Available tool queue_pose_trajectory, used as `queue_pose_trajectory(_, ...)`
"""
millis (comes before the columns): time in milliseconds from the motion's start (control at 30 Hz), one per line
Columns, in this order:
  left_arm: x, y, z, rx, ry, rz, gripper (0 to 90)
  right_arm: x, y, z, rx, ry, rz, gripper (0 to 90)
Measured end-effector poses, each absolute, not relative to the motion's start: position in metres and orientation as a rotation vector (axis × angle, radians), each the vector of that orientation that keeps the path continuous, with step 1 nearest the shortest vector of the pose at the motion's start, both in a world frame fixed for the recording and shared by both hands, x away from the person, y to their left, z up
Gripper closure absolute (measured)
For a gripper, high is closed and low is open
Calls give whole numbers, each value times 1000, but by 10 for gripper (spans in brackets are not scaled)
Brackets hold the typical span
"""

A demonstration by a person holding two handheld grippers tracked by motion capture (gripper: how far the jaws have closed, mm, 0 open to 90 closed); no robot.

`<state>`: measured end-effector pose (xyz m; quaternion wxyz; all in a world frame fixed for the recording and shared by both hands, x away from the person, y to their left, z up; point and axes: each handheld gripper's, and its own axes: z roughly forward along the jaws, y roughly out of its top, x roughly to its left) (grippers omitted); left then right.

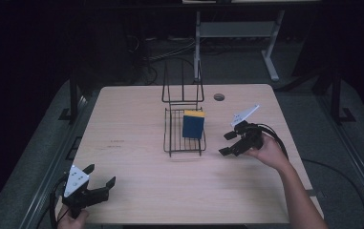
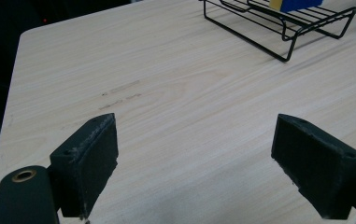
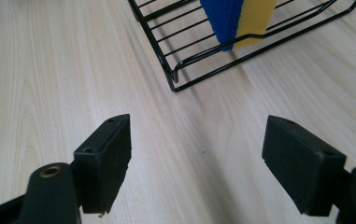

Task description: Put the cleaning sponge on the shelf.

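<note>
A black wire rack [image 1: 184,143] stands mid-table, its back part upright. A blue and yellow sponge [image 1: 193,124] stands on edge inside it, also seen as the sponge [image 3: 238,18] in the right gripper view and the sponge [image 2: 293,4] at the top of the left gripper view. My right gripper [image 1: 227,143] hovers just right of the rack, open, with nothing between its jaws; the gripper [image 3: 196,158] looks at the rack's [image 3: 203,77] near corner. My left gripper [image 1: 101,175] rests at the front left corner, open and empty, seen over bare wood as the gripper [image 2: 194,163].
The light wooden table [image 1: 136,124] has a round grommet [image 1: 219,97] near its far edge. Faint marks [image 2: 119,95] show on the wood left of the rack. Table legs and cables stand in the dark beyond the far edge.
</note>
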<state>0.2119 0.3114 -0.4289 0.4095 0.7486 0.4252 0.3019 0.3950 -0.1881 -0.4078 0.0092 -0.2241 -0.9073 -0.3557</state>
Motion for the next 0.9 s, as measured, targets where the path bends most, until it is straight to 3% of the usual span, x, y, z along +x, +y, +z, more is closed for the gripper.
queue_pose_trajectory(900, 212, 311, -429, 1891, 1069, 764, 141, 368, -204, -422, -705, -2824, -1122, 230)
